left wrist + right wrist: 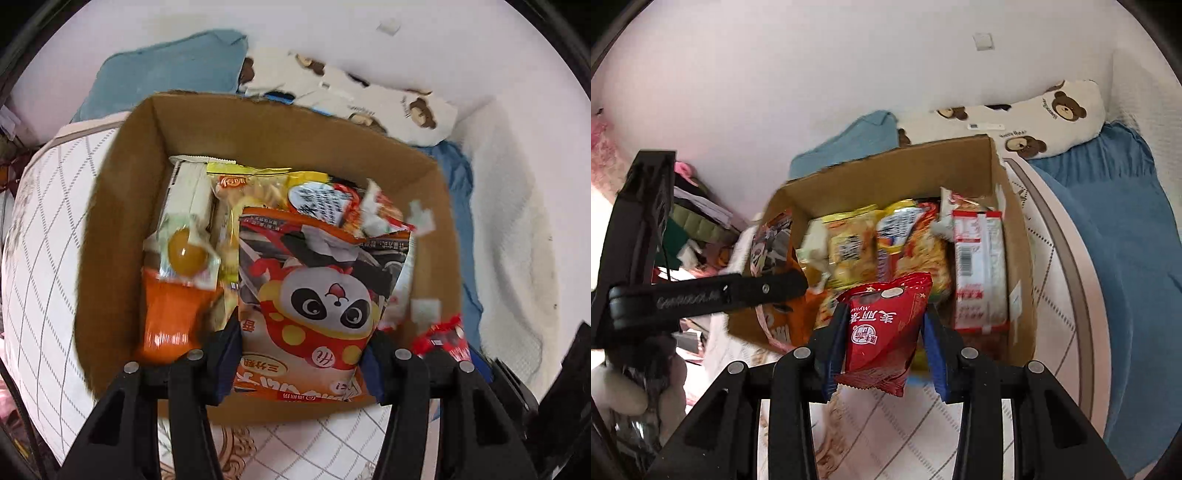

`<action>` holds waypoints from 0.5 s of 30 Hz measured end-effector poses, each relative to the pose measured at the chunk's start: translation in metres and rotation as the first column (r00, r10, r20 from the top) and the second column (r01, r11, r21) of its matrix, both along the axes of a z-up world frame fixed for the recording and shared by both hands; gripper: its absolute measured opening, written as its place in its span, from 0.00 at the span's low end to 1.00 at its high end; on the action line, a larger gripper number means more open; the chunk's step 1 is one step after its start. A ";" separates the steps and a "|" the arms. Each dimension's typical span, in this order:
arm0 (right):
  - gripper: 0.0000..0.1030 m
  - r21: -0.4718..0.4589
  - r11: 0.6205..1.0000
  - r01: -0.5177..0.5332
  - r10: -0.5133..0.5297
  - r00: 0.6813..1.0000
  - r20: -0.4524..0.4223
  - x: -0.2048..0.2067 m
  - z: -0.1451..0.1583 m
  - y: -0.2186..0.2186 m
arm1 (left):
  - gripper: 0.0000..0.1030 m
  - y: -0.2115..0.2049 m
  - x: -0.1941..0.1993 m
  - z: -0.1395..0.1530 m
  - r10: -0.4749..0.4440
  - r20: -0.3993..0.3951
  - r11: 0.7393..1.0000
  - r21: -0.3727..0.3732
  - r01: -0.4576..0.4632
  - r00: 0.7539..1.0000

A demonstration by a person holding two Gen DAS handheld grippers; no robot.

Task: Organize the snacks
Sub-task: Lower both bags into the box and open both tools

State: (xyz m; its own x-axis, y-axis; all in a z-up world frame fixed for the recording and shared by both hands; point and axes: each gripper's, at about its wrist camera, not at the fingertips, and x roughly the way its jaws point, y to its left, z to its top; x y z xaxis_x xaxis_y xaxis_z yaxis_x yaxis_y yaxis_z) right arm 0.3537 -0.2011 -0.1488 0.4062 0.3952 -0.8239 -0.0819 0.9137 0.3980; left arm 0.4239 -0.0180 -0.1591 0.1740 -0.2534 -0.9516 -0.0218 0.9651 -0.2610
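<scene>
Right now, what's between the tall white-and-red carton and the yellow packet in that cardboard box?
In the right wrist view, an orange noodle packet with a round label lies between the white-and-red carton and the yellow packet.

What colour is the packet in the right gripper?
Red packet, with white writing; it shows best in the right wrist view.

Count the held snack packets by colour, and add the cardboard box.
Orange panda-print plastic snack bag, in left gripper: 1
Red foil snack packet, in right gripper: 1
Brown cardboard box: 1
Total: 3
</scene>
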 end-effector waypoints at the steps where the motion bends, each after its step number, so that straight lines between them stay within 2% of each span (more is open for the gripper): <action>1: 0.40 -0.009 1.000 -0.002 0.002 1.000 -0.016 0.006 -0.005 0.000 | 0.51 -0.001 0.007 -0.006 -0.001 -0.017 1.000 0.010 0.002 1.000; 7: 0.42 -0.024 0.999 -0.024 0.021 0.989 -0.147 0.018 -0.035 -0.008 | 0.55 -0.004 0.030 -0.038 -0.002 -0.121 0.998 0.061 0.009 0.993; 8: 0.52 -0.021 1.000 -0.022 0.018 0.985 -0.171 0.016 -0.040 -0.009 | 0.60 -0.004 0.031 -0.041 0.000 -0.130 0.998 0.063 0.008 0.991; 9: 0.63 -0.024 1.000 -0.011 0.006 0.982 -0.191 0.017 -0.044 -0.011 | 0.79 -0.005 0.032 -0.043 -0.003 -0.136 0.998 0.065 0.012 0.991; 10: 0.86 -0.036 0.999 -0.005 -0.002 0.981 -0.196 0.018 -0.046 -0.012 | 0.95 -0.004 0.033 -0.044 -0.004 -0.135 0.997 0.077 0.015 0.991; 11: 0.92 -0.043 0.999 -0.009 0.001 0.981 -0.194 0.016 -0.044 -0.011 | 0.95 -0.004 0.033 -0.044 -0.007 -0.128 0.996 0.086 0.018 0.992; 15: 0.92 -0.113 0.994 -0.011 -0.010 0.982 -0.189 0.022 -0.040 -0.008 | 0.95 0.001 0.031 -0.039 -0.004 -0.109 0.995 0.097 0.015 0.994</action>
State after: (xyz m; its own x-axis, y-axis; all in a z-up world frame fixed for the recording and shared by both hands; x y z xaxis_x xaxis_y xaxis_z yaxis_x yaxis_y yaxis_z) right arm 0.3755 -0.2096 -0.1893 0.2388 0.2955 -0.9250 -0.0153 0.9536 0.3007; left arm 0.4554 -0.0166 -0.1985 0.0663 -0.1597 -0.9849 -0.0355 0.9861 -0.1623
